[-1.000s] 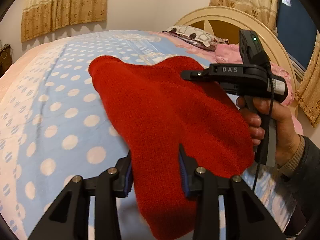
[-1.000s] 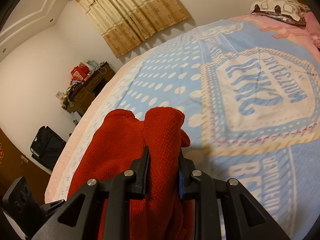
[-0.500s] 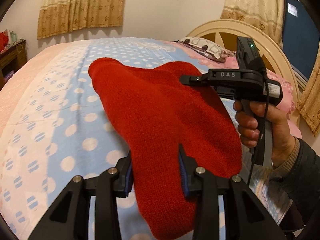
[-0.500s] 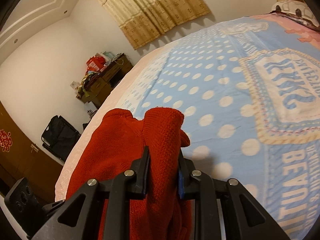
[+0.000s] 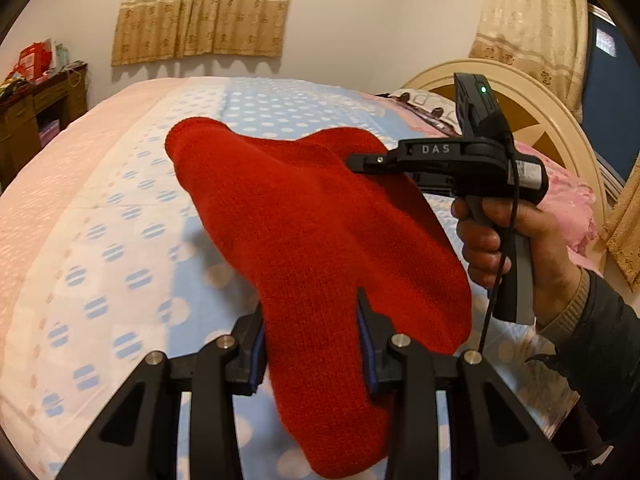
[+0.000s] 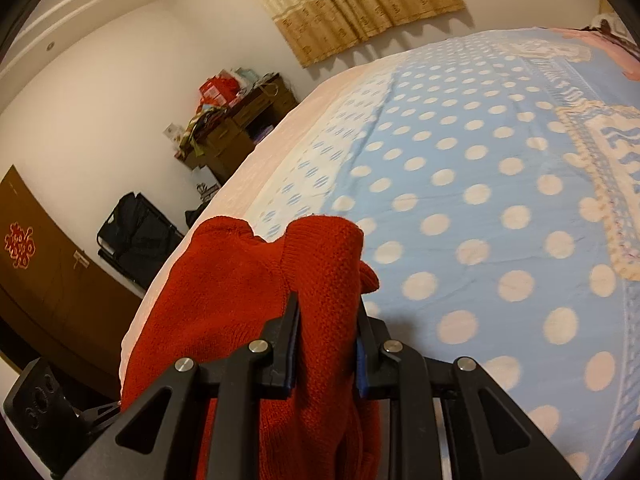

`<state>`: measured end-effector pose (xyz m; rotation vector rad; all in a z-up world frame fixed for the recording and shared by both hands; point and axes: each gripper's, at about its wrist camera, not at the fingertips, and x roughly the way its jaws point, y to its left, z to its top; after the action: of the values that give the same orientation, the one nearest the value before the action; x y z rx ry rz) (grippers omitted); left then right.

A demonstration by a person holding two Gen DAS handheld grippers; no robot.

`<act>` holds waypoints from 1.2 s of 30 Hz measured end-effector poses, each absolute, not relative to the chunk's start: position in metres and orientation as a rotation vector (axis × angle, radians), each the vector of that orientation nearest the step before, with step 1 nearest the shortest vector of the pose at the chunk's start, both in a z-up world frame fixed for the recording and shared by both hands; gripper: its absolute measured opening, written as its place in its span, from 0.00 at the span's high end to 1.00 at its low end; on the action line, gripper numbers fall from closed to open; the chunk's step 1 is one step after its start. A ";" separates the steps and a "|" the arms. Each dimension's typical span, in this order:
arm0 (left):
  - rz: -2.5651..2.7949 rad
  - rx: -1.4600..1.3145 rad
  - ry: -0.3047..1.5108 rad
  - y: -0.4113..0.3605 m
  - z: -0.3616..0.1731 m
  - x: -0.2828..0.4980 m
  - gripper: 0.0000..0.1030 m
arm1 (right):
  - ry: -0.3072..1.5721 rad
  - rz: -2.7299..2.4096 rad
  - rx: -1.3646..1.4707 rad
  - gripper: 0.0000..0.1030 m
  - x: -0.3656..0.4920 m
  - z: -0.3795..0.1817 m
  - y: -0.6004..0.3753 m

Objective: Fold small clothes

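A red knitted garment (image 5: 304, 232) hangs in the air above the bed, stretched between both grippers. My left gripper (image 5: 310, 344) is shut on a thick fold of it near the bottom of the left wrist view. The right gripper (image 5: 360, 160), held by a hand (image 5: 492, 240), bites the garment's far edge in that same view. Seen from the right wrist, the right gripper (image 6: 326, 344) is shut on a bunched red fold (image 6: 320, 264), and the rest of the garment drapes down to the left. The left gripper's body (image 6: 44, 400) shows at the bottom left corner.
Below lies a bed with a blue polka-dot cover (image 6: 480, 200) and a pink border (image 5: 60, 168). A cream headboard (image 5: 552, 120) and pink bedding (image 5: 568, 204) are at the right. A cluttered wooden desk (image 6: 236, 120), a black bag (image 6: 136, 228) and curtains (image 5: 200, 8) line the walls.
Both grippers have carried the red garment sideways across the bed, away from the headboard toward the pink border and desk side. Both grips are unchanged.
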<state>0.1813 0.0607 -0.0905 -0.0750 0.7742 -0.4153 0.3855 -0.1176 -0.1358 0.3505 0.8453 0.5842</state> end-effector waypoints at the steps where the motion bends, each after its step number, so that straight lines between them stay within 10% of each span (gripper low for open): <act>1: -0.409 -0.075 0.773 0.063 -0.091 0.177 0.63 | 0.850 0.592 0.345 0.79 0.385 -0.136 -0.111; 36: -0.253 -0.224 0.794 0.143 -0.123 0.157 0.63 | 0.947 0.692 0.194 0.79 0.394 -0.151 0.032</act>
<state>0.1573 0.1428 -0.1230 -0.2239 0.7938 -0.2532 0.3939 0.0324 -0.1515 0.1943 0.9469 0.6924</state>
